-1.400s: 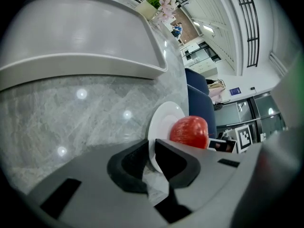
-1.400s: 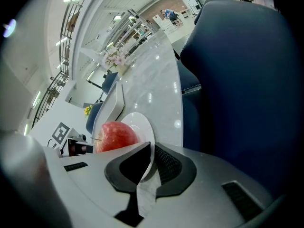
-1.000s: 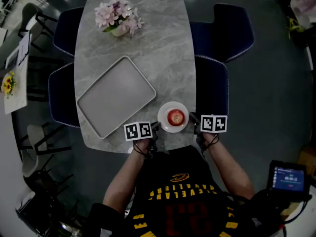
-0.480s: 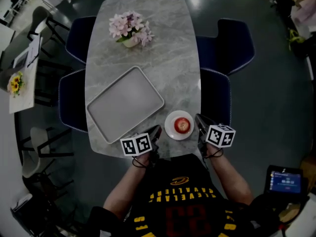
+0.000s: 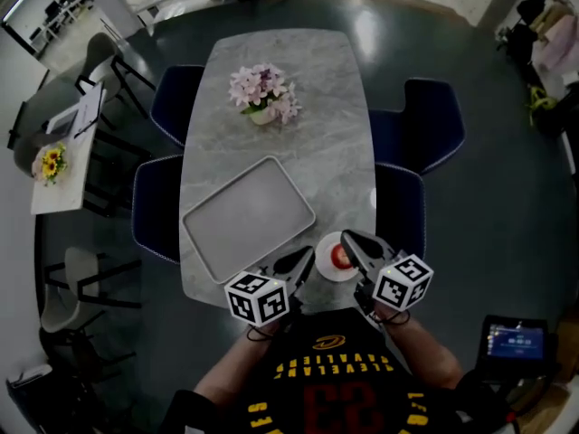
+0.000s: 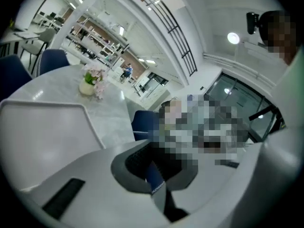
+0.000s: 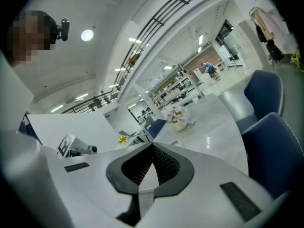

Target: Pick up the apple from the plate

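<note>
The red apple (image 5: 340, 256) lies on a small white plate (image 5: 327, 245) near the front edge of the grey marble table (image 5: 289, 61). My right gripper (image 5: 346, 237) hangs just right of the plate, its jaws reaching over the plate's right rim. My left gripper (image 5: 308, 257) sits just left of the plate. Both point up and away from the table. In the left gripper view the left gripper (image 6: 151, 148) is shut and empty. The right gripper (image 7: 152, 145) in its own view is also shut and empty. Neither gripper view shows the apple.
A grey rectangular tray (image 5: 249, 217) lies left of the plate. A pot of pink flowers (image 5: 262, 91) stands further back on the table. Dark blue chairs (image 5: 423, 120) line both long sides. A side table with yellow flowers (image 5: 51, 163) stands far left.
Both grippers have risen and tilted upward beside the plate, their marker cubes now nearer the person. The head camera has shifted, so the table sits further right. The apple stays on the plate.
</note>
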Demonstrator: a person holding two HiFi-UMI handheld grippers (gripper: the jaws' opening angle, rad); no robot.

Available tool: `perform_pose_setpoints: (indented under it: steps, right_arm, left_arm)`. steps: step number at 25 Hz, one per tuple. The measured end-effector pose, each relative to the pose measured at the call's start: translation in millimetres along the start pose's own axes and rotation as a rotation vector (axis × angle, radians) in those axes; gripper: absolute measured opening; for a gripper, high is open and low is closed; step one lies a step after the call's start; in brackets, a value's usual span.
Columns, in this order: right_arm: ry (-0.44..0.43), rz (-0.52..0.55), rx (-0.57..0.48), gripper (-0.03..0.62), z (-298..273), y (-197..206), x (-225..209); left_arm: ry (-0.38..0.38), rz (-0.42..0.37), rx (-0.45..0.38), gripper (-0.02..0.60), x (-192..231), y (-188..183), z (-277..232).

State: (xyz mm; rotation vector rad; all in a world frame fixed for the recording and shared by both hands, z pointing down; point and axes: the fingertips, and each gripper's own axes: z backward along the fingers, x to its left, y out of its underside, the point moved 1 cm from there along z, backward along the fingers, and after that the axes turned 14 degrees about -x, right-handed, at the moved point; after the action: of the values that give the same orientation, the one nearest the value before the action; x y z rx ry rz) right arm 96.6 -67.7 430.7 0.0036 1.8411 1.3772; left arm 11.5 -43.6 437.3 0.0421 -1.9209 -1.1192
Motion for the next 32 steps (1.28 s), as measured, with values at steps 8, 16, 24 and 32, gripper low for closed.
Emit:
perform_pose_setpoints:
  steps: [8, 16, 24, 32]
  right_arm:
    - [-0.139, 0.177, -0.161, 0.006, -9.7, -65.4, 79.8]
    - [-0.146, 0.317, -0.311, 0.006, -2.9, -107.1, 108.3]
    - [-0.172, 0.420, -0.354, 0.006, 7.8, -112.4, 126.8]
    - [-0.141, 0.505, -0.332, 0.006, 2.2, -106.8, 121.1]
  left_arm:
    - [0.117, -0.120, -0.159, 0.000, -61.2, -71.4, 11.0]
    - [0.098, -0.309, -0.287, 0.000, -84.6, -108.5, 19.0]
    - [0.126, -0.445, -0.292, 0.000, -110.9, -103.8, 27.4]
    - [0.145, -0.499, -0.339, 0.000, -107.9, -111.5, 28.7]
